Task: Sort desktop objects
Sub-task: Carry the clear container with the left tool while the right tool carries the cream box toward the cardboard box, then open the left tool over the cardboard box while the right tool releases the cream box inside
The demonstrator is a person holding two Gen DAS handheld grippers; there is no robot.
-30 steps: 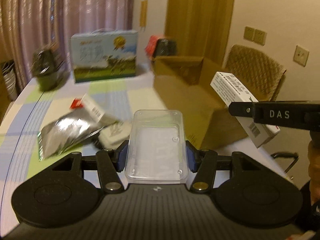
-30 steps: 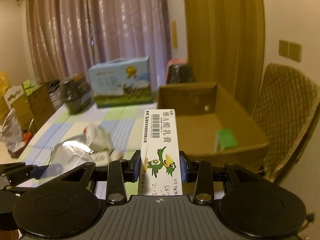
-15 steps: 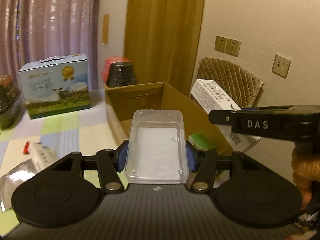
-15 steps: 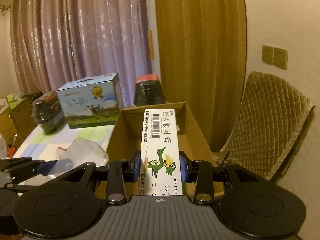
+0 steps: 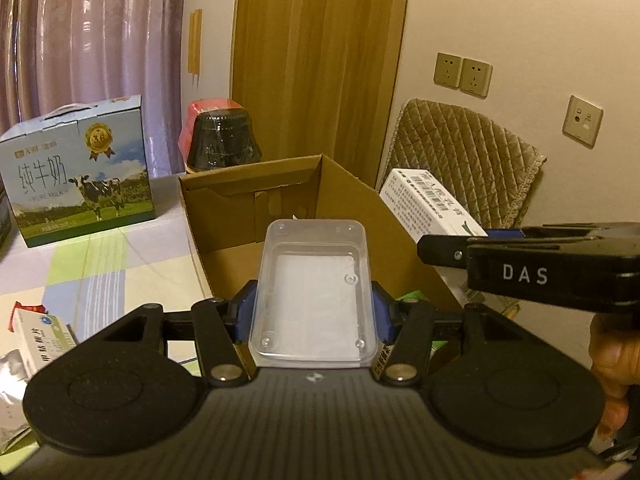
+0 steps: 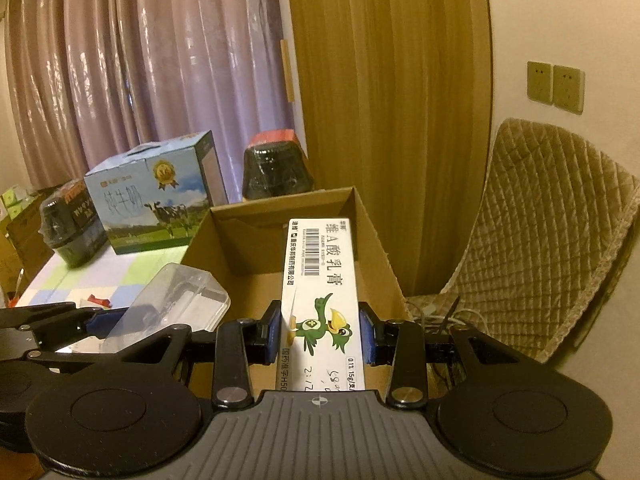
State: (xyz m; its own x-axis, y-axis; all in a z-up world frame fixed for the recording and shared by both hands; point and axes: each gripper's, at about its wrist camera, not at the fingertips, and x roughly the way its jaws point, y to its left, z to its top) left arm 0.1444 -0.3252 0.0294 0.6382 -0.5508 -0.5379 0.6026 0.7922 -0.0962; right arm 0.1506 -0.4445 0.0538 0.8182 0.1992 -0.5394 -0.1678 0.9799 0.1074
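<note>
Left wrist view, cardboard box [image 5: 280,216]: being seen standing open on the tabletop [image 5: 100,256].
Clear plastic container [image 5: 314,292]: being pinched by the left tool [image 5: 312,312] above the box.
Ointment carton [image 6: 322,304]: being pinched by the right tool [image 6: 322,336] over the box.

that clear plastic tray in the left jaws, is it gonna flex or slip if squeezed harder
The clear plastic tray looks thin-walled, so more squeeze would probably bow its sides rather than secure it. Its glossy surface may slide against the blue pads. It appears empty, so likely very light; the left gripper probably needs little force.
</note>
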